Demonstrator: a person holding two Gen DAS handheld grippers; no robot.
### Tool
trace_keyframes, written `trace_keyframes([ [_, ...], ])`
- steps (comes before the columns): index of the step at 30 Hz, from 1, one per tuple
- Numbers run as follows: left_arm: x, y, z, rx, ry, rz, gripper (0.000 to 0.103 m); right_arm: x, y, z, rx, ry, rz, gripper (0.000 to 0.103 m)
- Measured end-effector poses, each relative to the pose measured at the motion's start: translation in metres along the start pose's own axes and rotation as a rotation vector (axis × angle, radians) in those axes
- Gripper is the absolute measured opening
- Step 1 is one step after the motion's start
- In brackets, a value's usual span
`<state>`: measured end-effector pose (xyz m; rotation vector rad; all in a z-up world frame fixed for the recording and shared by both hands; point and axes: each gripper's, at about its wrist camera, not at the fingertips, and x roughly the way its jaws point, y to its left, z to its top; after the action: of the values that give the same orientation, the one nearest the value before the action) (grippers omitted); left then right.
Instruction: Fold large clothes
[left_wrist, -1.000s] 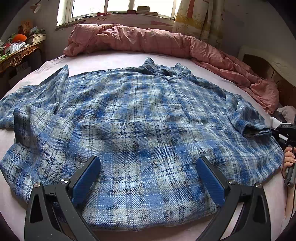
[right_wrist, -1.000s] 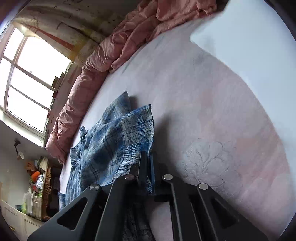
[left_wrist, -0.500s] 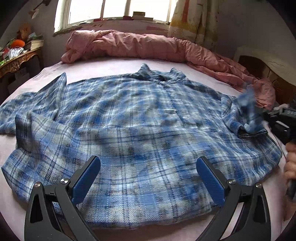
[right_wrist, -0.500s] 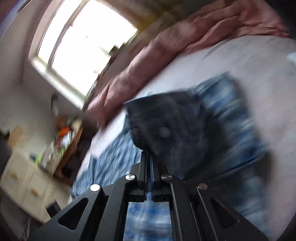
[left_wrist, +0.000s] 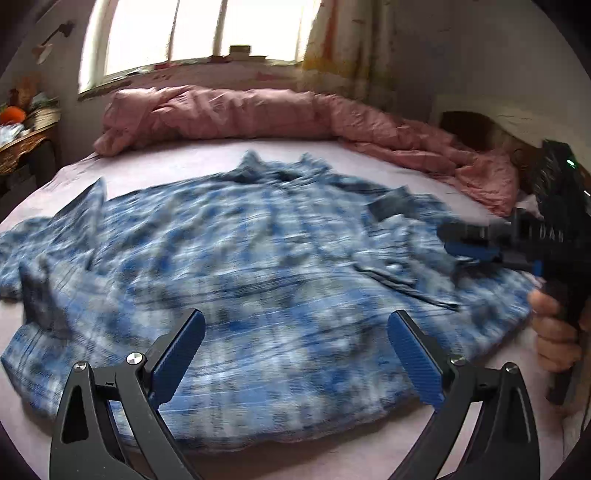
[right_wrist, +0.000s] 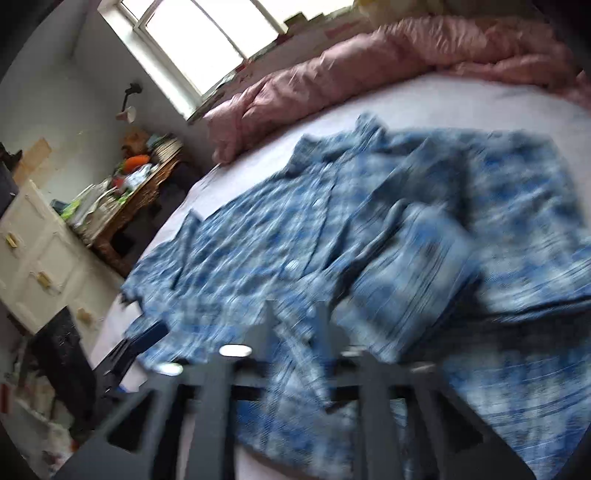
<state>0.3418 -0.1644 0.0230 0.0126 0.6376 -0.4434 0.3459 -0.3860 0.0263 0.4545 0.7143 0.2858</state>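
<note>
Our left claw (left_wrist: 295, 354) hangs wide apart just above the near hem of the blue plaid flannel shirt (left_wrist: 236, 273) spread on the pink bed (left_wrist: 207, 155). Our right claw (right_wrist: 295, 332) has just been opening, the sleeve lying loose ahead. Beyond lies a crumpled pink quilt (left_wrist: 258, 114); a cluttered wooden desk (right_wrist: 140, 195) stands at the far left.

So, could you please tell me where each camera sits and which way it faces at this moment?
Left wrist: on the left gripper at the near bed edge, facing the window across the plaid shirt; own open jaws show, plus the right gripper and a hand.
Right wrist: on the right gripper over the shirt's side, angled down toward the dresser; its jaws, just opened, hold nothing.
Shared: shirt, pink duvet, window.
</note>
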Motion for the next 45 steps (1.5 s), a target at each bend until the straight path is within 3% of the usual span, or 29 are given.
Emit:
trace_keyframes([
  [1, -0.002, -0.005, 0.000, 0.022, -0.002, -0.054, 0.098, -0.007, -0.003, 0.005, 0.004, -0.034, -0.016, 0.071],
  [3, -0.006, -0.015, -0.002, 0.065, -0.009, -0.124, 0.098, -0.028, -0.007, 0.013, 0.008, -0.096, -0.081, 0.071],
  [5, -0.008, -0.028, 0.000, 0.123, -0.014, -0.146, 0.097, -0.048, -0.014, 0.021, 0.017, -0.158, -0.171, 0.071],
  [9, 0.008, -0.047, 0.016, 0.130, 0.040, -0.124, 0.094, -0.075, -0.036, 0.033, 0.028, -0.217, -0.323, 0.071],
  [13, 0.049, -0.052, 0.042, 0.074, 0.165, -0.092, 0.087, -0.086, -0.065, 0.036, 0.122, -0.210, -0.333, 0.071],
  [15, 0.083, -0.046, 0.052, -0.015, 0.295, -0.091, 0.075, -0.087, -0.076, 0.037, 0.164, -0.192, -0.322, 0.071],
  [16, 0.099, -0.038, 0.055, -0.093, 0.354, -0.109, 0.064, -0.086, -0.077, 0.037, 0.165, -0.188, -0.334, 0.071],
  [18, 0.119, -0.029, 0.058, -0.166, 0.404, -0.097, 0.063, -0.087, -0.079, 0.036, 0.150, -0.190, -0.424, 0.071],
  [19, 0.124, -0.030, 0.060, -0.153, 0.408, -0.086, 0.058, -0.085, -0.079, 0.035, 0.139, -0.190, -0.480, 0.071],
  [20, 0.125, -0.031, 0.062, -0.130, 0.393, -0.062, 0.042, -0.083, -0.078, 0.035, 0.128, -0.179, -0.522, 0.071],
  [23, 0.121, -0.029, 0.068, -0.143, 0.362, -0.084, 0.007, -0.080, -0.082, 0.034, 0.146, -0.150, -0.496, 0.071],
  [25, 0.115, -0.032, 0.076, -0.128, 0.335, -0.102, 0.001, -0.075, -0.084, 0.034, 0.164, -0.120, -0.473, 0.071],
  [28, 0.102, -0.037, 0.089, -0.064, 0.266, -0.051, 0.001, -0.070, -0.087, 0.033, 0.173, -0.073, -0.498, 0.071],
  [31, 0.094, -0.031, 0.103, -0.064, 0.243, -0.008, 0.001, -0.070, -0.093, 0.032, 0.190, -0.068, -0.535, 0.071],
  [34, 0.086, -0.021, 0.121, -0.018, 0.182, 0.159, 0.001, -0.073, -0.099, 0.031, 0.219, -0.077, -0.533, 0.071],
  [38, 0.090, 0.003, 0.148, 0.124, 0.142, 0.412, 0.001, -0.073, -0.102, 0.030, 0.227, -0.067, -0.525, 0.071],
  [45, 0.107, 0.065, 0.164, 0.027, 0.161, 0.485, 0.001, -0.045, -0.093, 0.028, 0.156, 0.043, -0.459, 0.071],
])
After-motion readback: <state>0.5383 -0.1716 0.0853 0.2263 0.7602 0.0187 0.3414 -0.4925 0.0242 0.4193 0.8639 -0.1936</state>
